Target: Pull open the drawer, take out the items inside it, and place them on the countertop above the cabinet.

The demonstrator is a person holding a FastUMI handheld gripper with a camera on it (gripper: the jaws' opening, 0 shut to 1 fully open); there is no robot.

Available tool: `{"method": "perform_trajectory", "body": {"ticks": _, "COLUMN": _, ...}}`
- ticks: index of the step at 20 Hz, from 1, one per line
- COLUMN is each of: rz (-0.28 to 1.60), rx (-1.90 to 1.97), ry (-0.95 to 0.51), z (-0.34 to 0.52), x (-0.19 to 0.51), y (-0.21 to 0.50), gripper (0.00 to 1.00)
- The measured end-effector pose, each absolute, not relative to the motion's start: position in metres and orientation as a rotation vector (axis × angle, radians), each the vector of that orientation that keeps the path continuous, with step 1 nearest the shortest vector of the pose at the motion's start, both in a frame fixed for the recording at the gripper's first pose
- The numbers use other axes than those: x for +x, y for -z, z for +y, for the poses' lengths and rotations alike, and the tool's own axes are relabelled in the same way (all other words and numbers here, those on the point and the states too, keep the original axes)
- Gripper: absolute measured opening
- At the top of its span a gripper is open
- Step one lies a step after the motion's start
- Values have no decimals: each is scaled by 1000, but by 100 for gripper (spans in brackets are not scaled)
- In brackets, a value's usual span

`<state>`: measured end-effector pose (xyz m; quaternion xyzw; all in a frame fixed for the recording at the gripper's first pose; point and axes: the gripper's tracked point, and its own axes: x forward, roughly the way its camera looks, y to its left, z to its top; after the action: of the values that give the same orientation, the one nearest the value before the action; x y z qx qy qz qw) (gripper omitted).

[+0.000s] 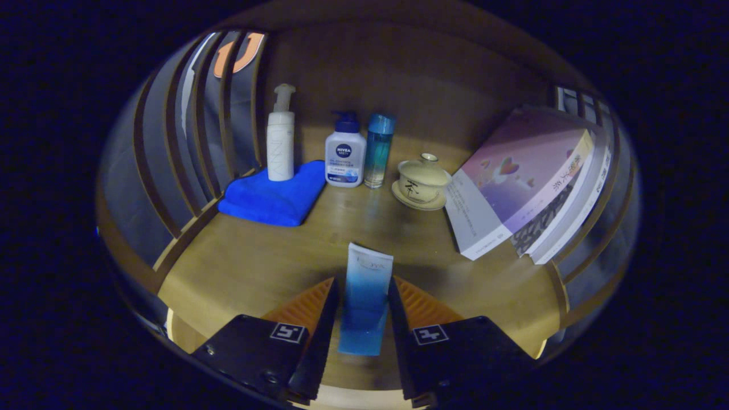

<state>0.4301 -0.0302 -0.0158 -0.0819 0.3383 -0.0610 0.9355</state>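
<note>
My gripper (363,285) is shut on a blue and white tube (365,296), both fingers pressing its sides. The tube stands upright between the fingers, its flat crimped end pointing up. I hold it over the near part of the wooden countertop (256,267). Whether its lower end touches the wood I cannot tell.
Beyond the fingers a folded blue cloth (276,196) carries a white pump bottle (281,139). Next to it stand a white and blue pump bottle (345,151), a slim teal bottle (377,151) and a lidded tea cup on a saucer (421,183). Several books (524,188) lean at the right against slatted walls.
</note>
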Motion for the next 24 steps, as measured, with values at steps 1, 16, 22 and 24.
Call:
{"method": "perform_trajectory", "body": {"ticks": 1, "rz": 684, "rx": -170, "ry": 123, "z": -28, "x": 429, "y": 13, "gripper": 55}}
{"method": "perform_trajectory", "body": {"ticks": 16, "rz": 445, "rx": -135, "ry": -26, "z": 26, "x": 272, "y": -67, "gripper": 95}}
{"method": "perform_trajectory", "body": {"ticks": 22, "rz": 331, "rx": -87, "ry": -28, "z": 22, "x": 188, "y": -67, "gripper": 96}}
{"method": "perform_trajectory", "body": {"ticks": 24, "rz": 305, "rx": -76, "ry": -20, "z": 18, "x": 162, "y": -58, "gripper": 96}}
